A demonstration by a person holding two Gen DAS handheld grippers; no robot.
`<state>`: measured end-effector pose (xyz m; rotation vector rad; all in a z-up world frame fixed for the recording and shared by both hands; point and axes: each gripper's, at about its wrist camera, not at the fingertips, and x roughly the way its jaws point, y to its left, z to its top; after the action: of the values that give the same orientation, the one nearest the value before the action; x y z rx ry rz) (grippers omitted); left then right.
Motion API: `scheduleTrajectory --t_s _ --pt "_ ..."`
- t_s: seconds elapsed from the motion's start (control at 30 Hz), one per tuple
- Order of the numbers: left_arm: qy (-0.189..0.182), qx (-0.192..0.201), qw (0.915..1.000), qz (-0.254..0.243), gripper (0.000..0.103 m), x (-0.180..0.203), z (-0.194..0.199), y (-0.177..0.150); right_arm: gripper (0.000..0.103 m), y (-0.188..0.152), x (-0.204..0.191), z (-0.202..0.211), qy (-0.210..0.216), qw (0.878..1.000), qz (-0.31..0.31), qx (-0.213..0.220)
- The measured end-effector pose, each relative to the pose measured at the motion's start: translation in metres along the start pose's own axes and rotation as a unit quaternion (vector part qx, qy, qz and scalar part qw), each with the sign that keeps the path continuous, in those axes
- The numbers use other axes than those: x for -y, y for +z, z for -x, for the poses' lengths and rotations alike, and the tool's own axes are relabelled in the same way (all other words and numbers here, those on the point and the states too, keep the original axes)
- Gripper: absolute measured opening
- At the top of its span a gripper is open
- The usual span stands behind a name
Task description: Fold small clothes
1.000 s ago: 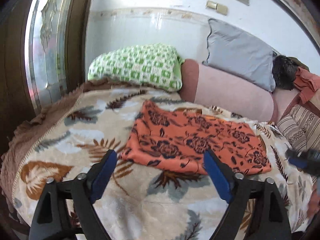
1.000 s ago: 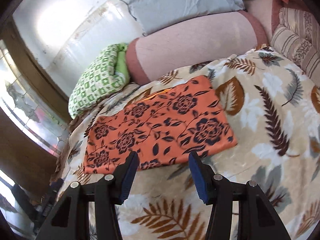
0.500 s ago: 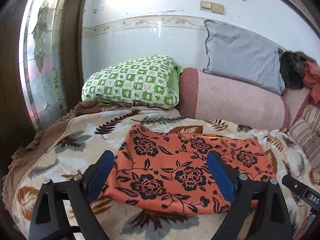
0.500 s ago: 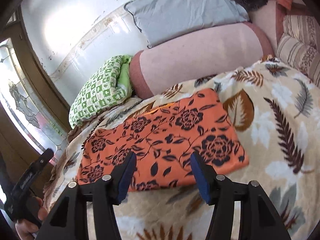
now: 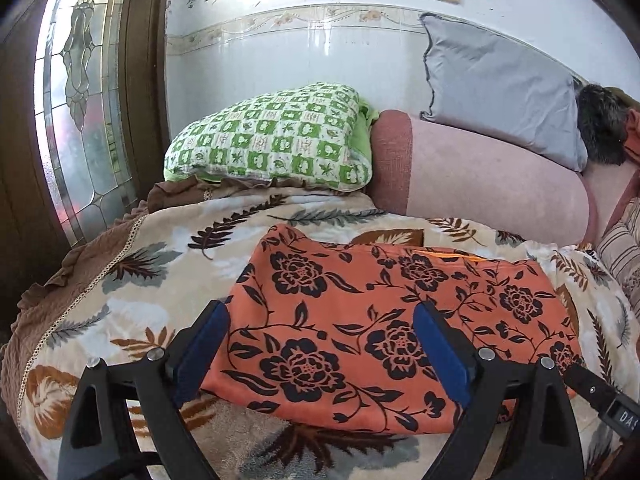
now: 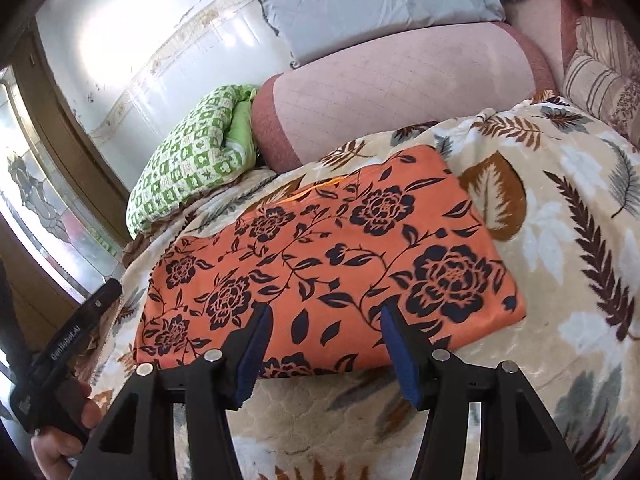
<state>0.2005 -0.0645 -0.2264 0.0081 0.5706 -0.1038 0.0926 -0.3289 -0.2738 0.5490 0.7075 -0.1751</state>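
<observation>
On the bed's leaf-print blanket (image 6: 560,240) we see the folded orange cloth (image 5: 360,320) lying flat, bare blanket along its near edge and right side. Our left gripper (image 5: 320,336) and right gripper (image 6: 326,334) hover over that near edge, jaws spread, seemingly not touching it.

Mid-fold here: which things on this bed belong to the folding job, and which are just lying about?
Job:
- orange cloth with black flowers, flat on the blanket
- left tool, open
- right tool, open

Lying about:
- leaf-print beige blanket
- green checked pillow
- grey pillow
- pink bolster
- striped cushion
</observation>
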Motion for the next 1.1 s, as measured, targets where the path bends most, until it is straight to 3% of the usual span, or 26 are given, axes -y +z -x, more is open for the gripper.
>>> scheduleTrajectory --t_s 0.27,0.57,0.8,0.9,1.1 --pt "0.017 -0.012 0.9996 -0.018 0.094 -0.014 -0.012 -0.003 0.060 -0.010 0.001 -0.021 -0.005 0.999 -0.031 -0.012" --pt "0.055 -0.044 0.9973 -0.023 0.094 -0.033 -0.041 -0.011 0.060 -0.003 -0.010 -0.048 -0.016 1.000 -0.012 -0.008" --pt "0.059 -0.071 0.9956 -0.020 0.094 -0.035 -0.059 -0.018 0.060 -0.003 -0.013 -0.057 -0.009 1.000 -0.009 -0.026" --pt "0.045 -0.091 0.9947 -0.011 0.094 -0.034 -0.062 -0.024 0.060 -0.002 -0.009 -0.057 -0.004 0.999 -0.018 -0.029" --pt "-0.044 -0.172 0.9829 0.051 0.094 -0.036 -0.063 -0.049 0.059 0.000 0.000 -0.064 0.014 0.999 -0.026 -0.045"
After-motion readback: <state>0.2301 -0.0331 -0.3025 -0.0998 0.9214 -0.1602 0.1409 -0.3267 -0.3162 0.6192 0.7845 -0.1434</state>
